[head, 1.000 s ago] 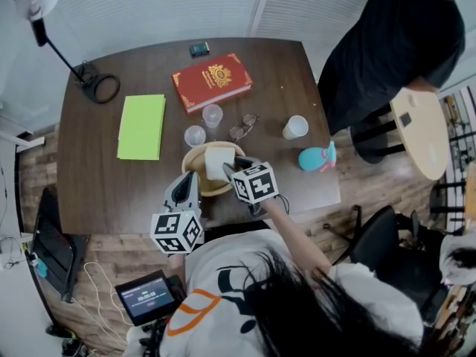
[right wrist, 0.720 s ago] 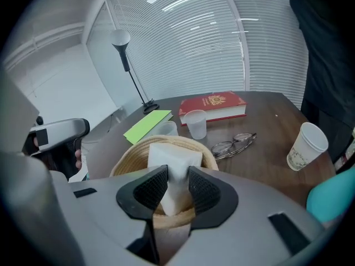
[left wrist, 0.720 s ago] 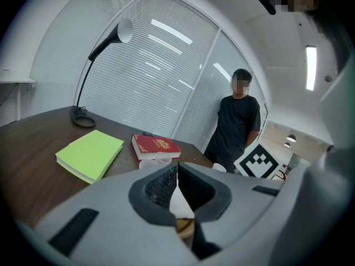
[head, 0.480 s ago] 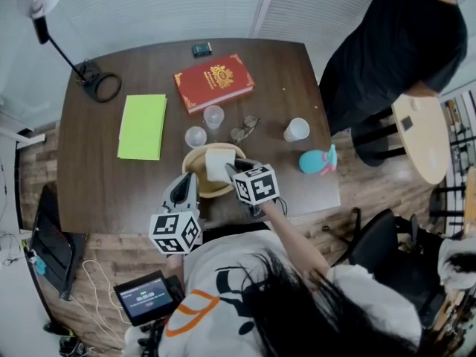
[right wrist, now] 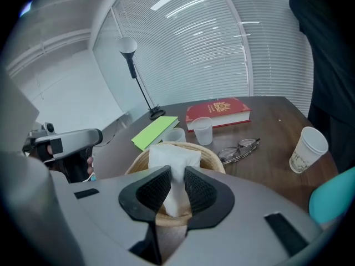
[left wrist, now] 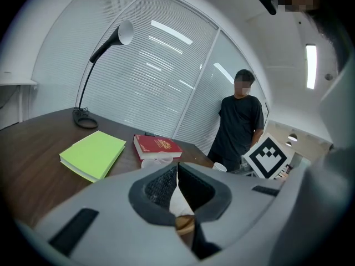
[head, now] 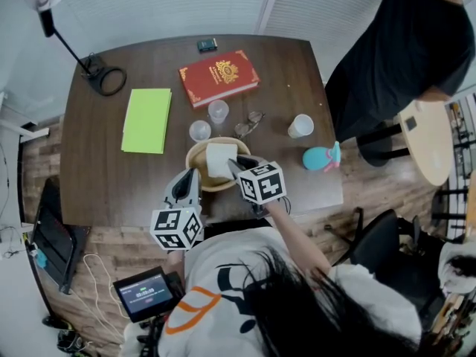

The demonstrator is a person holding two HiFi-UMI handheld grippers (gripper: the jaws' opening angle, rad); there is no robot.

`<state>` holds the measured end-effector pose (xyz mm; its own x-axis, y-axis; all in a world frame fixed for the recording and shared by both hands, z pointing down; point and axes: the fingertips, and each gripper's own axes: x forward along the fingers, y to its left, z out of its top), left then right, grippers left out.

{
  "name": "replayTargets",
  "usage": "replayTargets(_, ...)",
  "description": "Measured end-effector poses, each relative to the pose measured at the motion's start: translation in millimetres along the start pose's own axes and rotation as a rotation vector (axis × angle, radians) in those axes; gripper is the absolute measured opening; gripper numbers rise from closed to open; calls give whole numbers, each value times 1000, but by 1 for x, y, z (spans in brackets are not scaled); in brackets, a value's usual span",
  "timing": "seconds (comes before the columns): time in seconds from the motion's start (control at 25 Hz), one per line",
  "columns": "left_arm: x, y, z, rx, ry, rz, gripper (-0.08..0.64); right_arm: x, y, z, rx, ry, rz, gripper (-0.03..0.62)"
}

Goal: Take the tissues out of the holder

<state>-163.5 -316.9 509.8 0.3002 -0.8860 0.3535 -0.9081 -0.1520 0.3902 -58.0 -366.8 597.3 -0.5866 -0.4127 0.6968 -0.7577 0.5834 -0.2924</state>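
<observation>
My right gripper point(right wrist: 177, 190) has just been closing and now pinches the tissues point(right wrist: 173, 162) from 5 o'clock. They stand upright in the holder point(head: 190, 157), long axis vertical, by the table's point(head: 104, 169) 6 o'clock edge. My left gripper point(left wrist: 177, 195) clamps the holder's 8 o'clock rim.

Your right gripper point(right wrist: 177, 188) tilts steeply down at the end of your outstretched right forearm point(head: 297, 233). Its jaws have just been closing, and the pads now pinch the tissue point(right wrist: 173, 158) between them. Your left gripper point(left wrist: 176, 173) sits just beside it, pointing forward and slightly down, its jaws drawn together at the tips and gripping nothing.
</observation>
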Motion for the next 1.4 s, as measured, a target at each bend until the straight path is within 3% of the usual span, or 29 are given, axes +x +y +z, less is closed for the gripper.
replayTargets(0.76, -25, 12, 4, -11, -42, 44, 5, -37, 18, 51, 5, -156, 45, 91)
replayTargets(1.0, -41, 26, 5, -28, -56, 88, 5, -35, 44, 70, 19, -183, 119, 91)
replayTargets(1.4, -75, 53, 4, -58, -95, 182, 5, -4, 109, 78, -58, -132, 254, 91)
